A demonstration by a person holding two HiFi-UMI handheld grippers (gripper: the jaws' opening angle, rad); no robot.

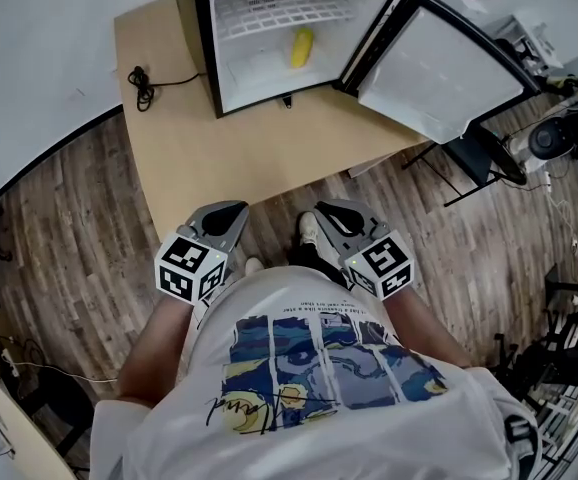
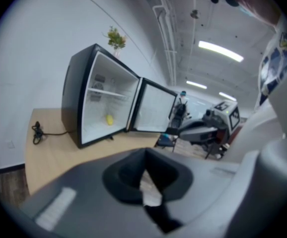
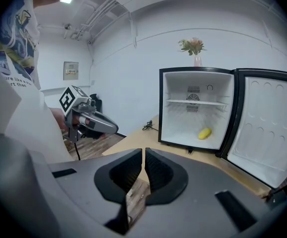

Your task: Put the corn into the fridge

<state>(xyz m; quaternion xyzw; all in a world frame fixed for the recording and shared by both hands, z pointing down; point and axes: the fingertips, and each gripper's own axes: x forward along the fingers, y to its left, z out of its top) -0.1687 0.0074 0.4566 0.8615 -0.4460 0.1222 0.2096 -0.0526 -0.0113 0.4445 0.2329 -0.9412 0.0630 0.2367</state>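
small yellow corn cob [image 1: 301,47] is already lying on the white floor of the black mini fridge [image 1: 201,48], toward the back, below the wire shelf. the fridge is standing at the far end of the light wooden desk [image 1: 229,158], and its white-lined door [image 1: 439,68] is hanging wide open to the right, so the inside is staying reachable. both tools are being held low against the person's white printed shirt, at the near edge of the desk and well apart from the fridge, which reads as pulled back because nothing needs carrying. left grey claw [image 1: 231,211] is sitting clenched, tips meeting, nothing in it. right grey claw [image 1: 331,211] is sitting all but clenched, only a thin slit showing, and holding nothing. judging from this, the placing step is looking done; the door is still standing open, and closing it would be an extra the task is not asking for. black cable [image 1: 141,86] is lying coiled on the desk left of the fridge.
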